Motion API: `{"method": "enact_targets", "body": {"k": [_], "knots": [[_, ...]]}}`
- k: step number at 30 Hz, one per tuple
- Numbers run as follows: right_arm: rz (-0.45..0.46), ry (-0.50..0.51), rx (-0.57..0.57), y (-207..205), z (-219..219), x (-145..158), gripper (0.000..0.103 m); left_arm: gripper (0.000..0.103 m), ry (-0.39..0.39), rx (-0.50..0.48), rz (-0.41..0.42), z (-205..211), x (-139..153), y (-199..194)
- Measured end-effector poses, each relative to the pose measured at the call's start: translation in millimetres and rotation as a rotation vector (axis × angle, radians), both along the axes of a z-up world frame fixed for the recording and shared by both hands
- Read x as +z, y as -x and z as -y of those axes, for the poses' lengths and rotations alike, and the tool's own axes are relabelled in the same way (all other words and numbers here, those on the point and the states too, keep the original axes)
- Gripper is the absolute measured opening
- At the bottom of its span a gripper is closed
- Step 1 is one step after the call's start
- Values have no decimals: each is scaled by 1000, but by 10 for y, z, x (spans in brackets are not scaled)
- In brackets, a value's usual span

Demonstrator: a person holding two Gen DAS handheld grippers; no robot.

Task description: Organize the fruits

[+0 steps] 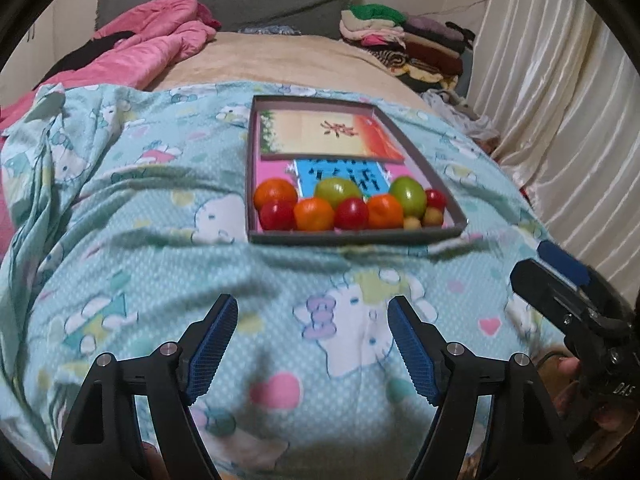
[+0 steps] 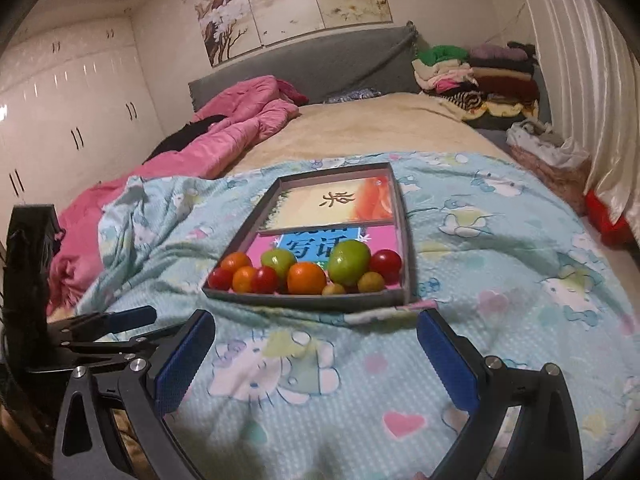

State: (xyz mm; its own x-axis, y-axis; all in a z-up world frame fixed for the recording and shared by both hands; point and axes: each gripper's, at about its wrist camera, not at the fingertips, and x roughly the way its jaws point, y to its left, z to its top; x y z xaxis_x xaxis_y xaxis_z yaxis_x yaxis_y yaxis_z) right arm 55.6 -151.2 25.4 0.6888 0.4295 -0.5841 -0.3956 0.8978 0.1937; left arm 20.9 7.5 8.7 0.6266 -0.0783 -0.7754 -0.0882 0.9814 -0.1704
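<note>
Left wrist view is looking down a bed (image 1: 280, 56) draped with a pale blue cartoon-print sheet (image 1: 140, 200). A shallow grey rectangular box (image 1: 352, 237) is lying flat on that sheet, its long axis running from near to far, with one short wall facing the camera. Fruits are sitting bunched against that near wall: three oranges (image 1: 314, 213), three red tomatoes (image 1: 352, 213), two green fruits (image 1: 409, 195) and two small yellow ones (image 1: 433, 216). Two books are lining the box floor. The left gripper (image 1: 312, 346) is hovering over bare sheet nearer than the box, its blue fingers (image 1: 212, 344) standing spread with nothing between them. The right gripper (image 2: 316, 360) is showing in its own view likewise, fingers (image 2: 448, 360) spread wide and empty, the box (image 2: 304, 300) lying just beyond them.
</note>
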Motion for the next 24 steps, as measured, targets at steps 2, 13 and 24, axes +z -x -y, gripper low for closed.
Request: {"method": "enact_targets", "body": {"k": [2,13,24], "knots": [[17,29,-11,60,-20,0,102,78,-6,8,0,17,-14,44],[21,78,5,84,-84,-67,102,78,11,8,18,0,-15,38],[30,75,1,101,-80,-63,102,78,-2,9,26,22,-18,48]]}}
